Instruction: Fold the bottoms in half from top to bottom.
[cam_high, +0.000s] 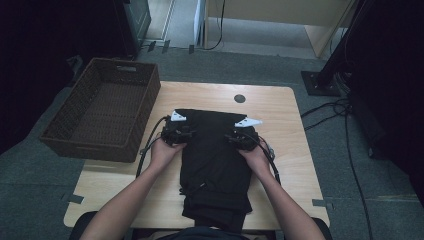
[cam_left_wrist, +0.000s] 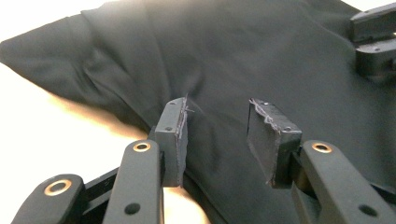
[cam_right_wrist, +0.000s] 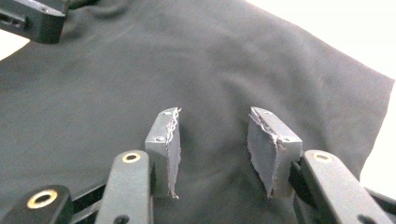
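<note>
We're mid-fold on the black garment (cam_high: 212, 160), which lies down the middle of the wooden table (cam_high: 295, 150), its near end at the table's front edge, already doubled into a long narrow stack. The wicker basket (cam_high: 102, 107) sits off the table's left edge, probably where the folded piece goes.

Both hands are at the far end of the cloth. Left gripper (cam_left_wrist: 217, 135) is over the left part, jaws spread, fabric under the gap but the pads (cam_left_wrist: 180, 135) aren't biting it. Right gripper (cam_right_wrist: 214, 149) is the same over the right part: jaws apart, nothing pinched, cloth flat beneath.

Our read: we're between grasps. The next move calls for dropping both grippers onto the far corners, pinching through all the layers evenly, then carrying that end toward us for another fold.
</note>
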